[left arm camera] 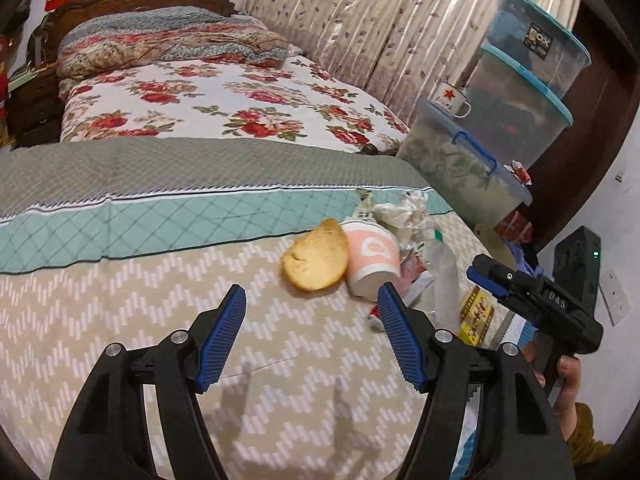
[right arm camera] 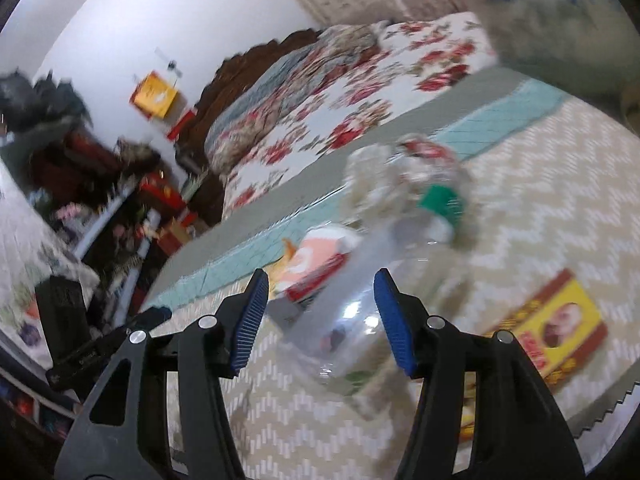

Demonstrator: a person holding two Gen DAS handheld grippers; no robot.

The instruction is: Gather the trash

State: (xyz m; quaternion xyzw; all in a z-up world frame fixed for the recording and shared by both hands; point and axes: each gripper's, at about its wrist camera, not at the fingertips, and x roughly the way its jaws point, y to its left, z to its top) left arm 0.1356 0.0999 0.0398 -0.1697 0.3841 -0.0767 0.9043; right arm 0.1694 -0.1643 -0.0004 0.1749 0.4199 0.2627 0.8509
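Trash lies heaped on the zigzag bed cover: a half piece of bread, a pink paper cup on its side, crumpled tissue, a clear plastic bottle and a flat yellow box. My left gripper is open just short of the bread, with nothing between its fingers. My right gripper stands open around the lower end of the blurred bottle; a gap shows beside its left pad. The cup lies just beyond. From the left wrist view, the right gripper comes in from the right.
Stacked clear storage boxes with an enamel mug stand at the bed's right side. A floral quilt covers the far half of the bed. The yellow box lies right of the bottle. A hand holds the right gripper.
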